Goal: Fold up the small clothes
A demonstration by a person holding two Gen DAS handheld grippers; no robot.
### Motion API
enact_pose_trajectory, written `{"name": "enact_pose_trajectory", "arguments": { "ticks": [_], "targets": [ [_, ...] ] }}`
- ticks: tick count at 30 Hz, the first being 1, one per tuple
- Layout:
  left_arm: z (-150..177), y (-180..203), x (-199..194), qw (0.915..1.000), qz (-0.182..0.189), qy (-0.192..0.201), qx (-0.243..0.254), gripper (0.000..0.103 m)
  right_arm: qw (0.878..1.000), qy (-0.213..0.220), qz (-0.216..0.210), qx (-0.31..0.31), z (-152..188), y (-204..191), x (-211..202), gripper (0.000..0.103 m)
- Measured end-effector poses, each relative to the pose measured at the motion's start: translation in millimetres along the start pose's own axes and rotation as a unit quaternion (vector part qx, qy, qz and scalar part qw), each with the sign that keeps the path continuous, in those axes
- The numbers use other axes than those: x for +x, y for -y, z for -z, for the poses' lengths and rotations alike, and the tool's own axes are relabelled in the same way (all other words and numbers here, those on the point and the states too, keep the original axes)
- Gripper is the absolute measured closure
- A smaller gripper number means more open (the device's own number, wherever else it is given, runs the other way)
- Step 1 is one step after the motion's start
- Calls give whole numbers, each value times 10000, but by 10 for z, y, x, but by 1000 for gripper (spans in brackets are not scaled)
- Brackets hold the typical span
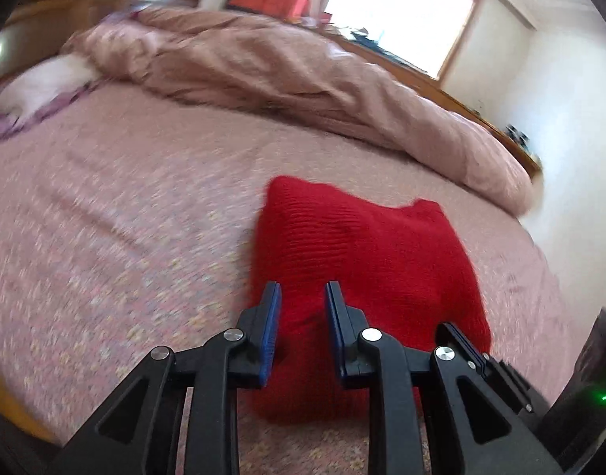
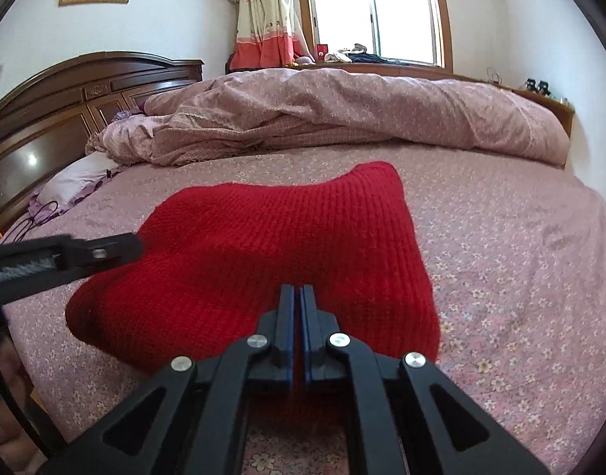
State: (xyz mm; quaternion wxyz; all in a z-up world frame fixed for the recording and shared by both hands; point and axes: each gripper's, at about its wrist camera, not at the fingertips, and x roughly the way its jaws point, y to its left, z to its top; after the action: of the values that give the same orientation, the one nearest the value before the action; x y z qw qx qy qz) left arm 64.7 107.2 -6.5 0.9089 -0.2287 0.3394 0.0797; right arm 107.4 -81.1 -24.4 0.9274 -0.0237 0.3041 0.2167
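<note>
Holding two grippers over a red knitted garment [image 2: 271, 237] that lies on the pink flowered bedspread [image 2: 520, 277], we see the right gripper [image 2: 297, 297] pinched closed on the near edge of the knit. Our left gripper [image 1: 303, 297] has its jaws slightly apart with red knit showing between the blue pads, though we cannot tell if they press on it

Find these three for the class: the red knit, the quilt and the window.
red knit [image 2: 287, 229], right wrist view, middle of its ribbed top.
quilt [image 2: 382, 107], right wrist view, middle of the heaped pink cover.
window [image 2: 374, 12], right wrist view, centre of the bright panes.
</note>
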Motion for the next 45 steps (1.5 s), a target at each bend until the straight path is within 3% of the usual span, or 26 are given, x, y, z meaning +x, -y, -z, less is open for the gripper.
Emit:
{"name": "enact_pose_trajectory", "arguments": {
  "ticks": [1,3,5,14,18,23,26,27,28,29,30,31,33,35,38,40,41,43,44,45],
  "targets": [
    [8,-72,50,9999,24,-98,-135,84,10000,-34,-16,23,13,8,22,100],
    [31,-149,232,9990,12,-412,-181,70,9995,-141,-197,200,42,71,127,101],
    [34,-231,303,9982,133,-424,-390,65,9982,-204,-356,436,25,145,172,102],
    [27,-264,239,9983,217,-394,-370,64,9998,-171,-90,-20,-29,22,77,103],
    [38,-280,303,9983,137,-428,-365,50,9990,-276,-321,128,6,122,149,103],
    [39,-321,309,9975,218,-471,-471,47,9989,-222,-367,214,1,141,125,103],
    [2,-410,275,9951,434,-579,-668,47,9983,-78,-495,303,-27,170,29,100],
    [-20,-476,251,9930,614,-629,-794,47,9971,-33,-687,340,-43,208,-10,94],
    [-43,-536,212,9871,1037,-716,-987,47,9949,-69,-923,403,-64,245,-33,88],
    [-66,-576,170,9789,1496,-812,-1134,47,9894,-178,-1335,547,-104,321,-49,64],
    [-81,-591,132,9741,1731,-855,-1182,45,9812,-247,-1763,744,-142,409,-77,40],
    [-102,-592,85,9718,1871,-858,-1151,42,9731,-238,-2084,951,-174,495,-117,32],
    [-127,-559,37,9744,1827,-819,-1021,27,9649,-20,-2212,1416,-235,719,-261,17],
    [-112,-561,95,9733,1836,-928,-1018,27,9563,110,-2241,1873,-250,959,-332,10],
    [-66,-609,329,9643,1884,-1392,-1231,27,9297,-109,-2530,2674,-174,1301,-246,9],
    [-33,-641,500,9544,2001,-1647,-1480,27,8996,-386,-2811,3319,-34,1503,-77,9],
    [-24,-652,563,9504,2054,-1726,-1572,24,8705,-596,-3092,3783,84,1610,66,9],
    [-24,-682,651,9451,2111,-1815,-1711,21,8285,-909,-3360,4387,276,1700,256,9],
    [-29,-692,672,9427,2164,-1833,-1756,19,8129,-1057,-3396,4612,371,1727,346,9],
    [-34,-690,683,9414,2204,-1850,-1758,18,8099,-1095,-3392,4659,404,1720,390,9]
  ]
}}
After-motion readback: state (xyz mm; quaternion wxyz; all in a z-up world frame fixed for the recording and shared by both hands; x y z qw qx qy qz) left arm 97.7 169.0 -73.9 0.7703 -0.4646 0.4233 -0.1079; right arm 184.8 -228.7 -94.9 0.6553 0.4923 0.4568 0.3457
